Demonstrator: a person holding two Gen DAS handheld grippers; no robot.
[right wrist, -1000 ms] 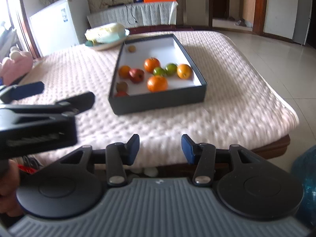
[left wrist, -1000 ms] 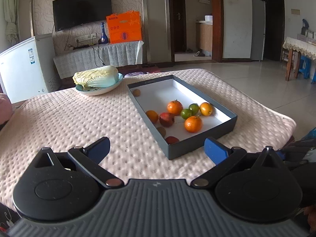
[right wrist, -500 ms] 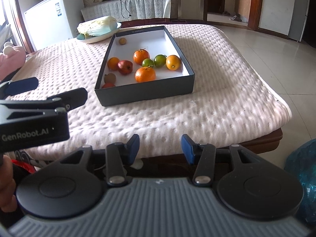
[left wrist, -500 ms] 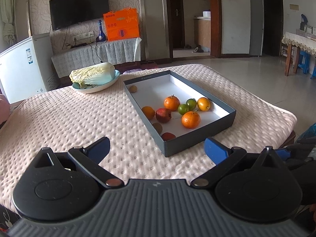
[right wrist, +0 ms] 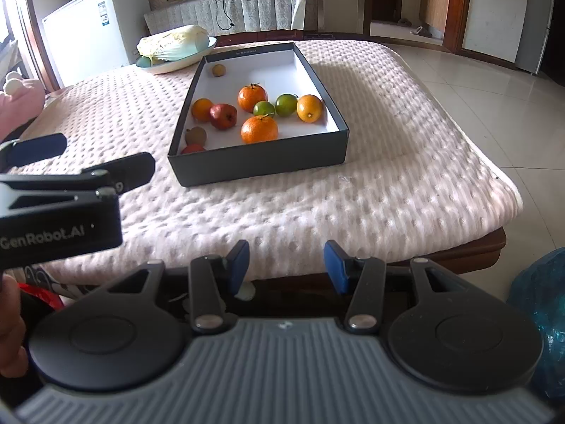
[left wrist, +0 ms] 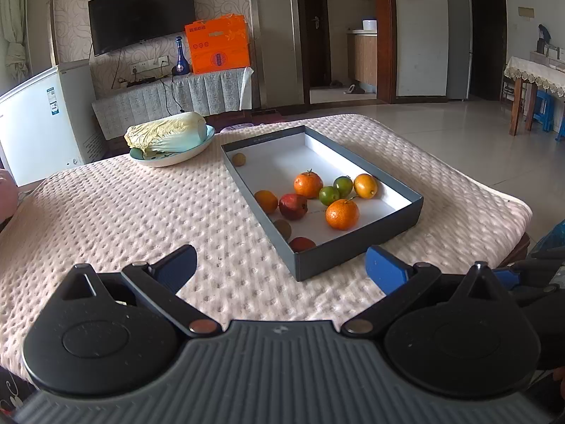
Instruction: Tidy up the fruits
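A dark grey box with a white floor lies on the padded table and holds several fruits: oranges such as one near the front, two green citrus, a red apple, a kiwi and a small brown fruit at the far end. My left gripper is open and empty, hovering short of the box's near left corner. My right gripper is open and empty, off the table's near edge.
A plate with a napa cabbage stands beyond the box at the far left. The pink padded table cover spreads left of the box. A blue plastic bag sits on the floor at right. A white fridge stands behind.
Both grippers drew back slightly and rose, so the box sits a little farther and more central. Nothing was grasped; the fruits have not moved.
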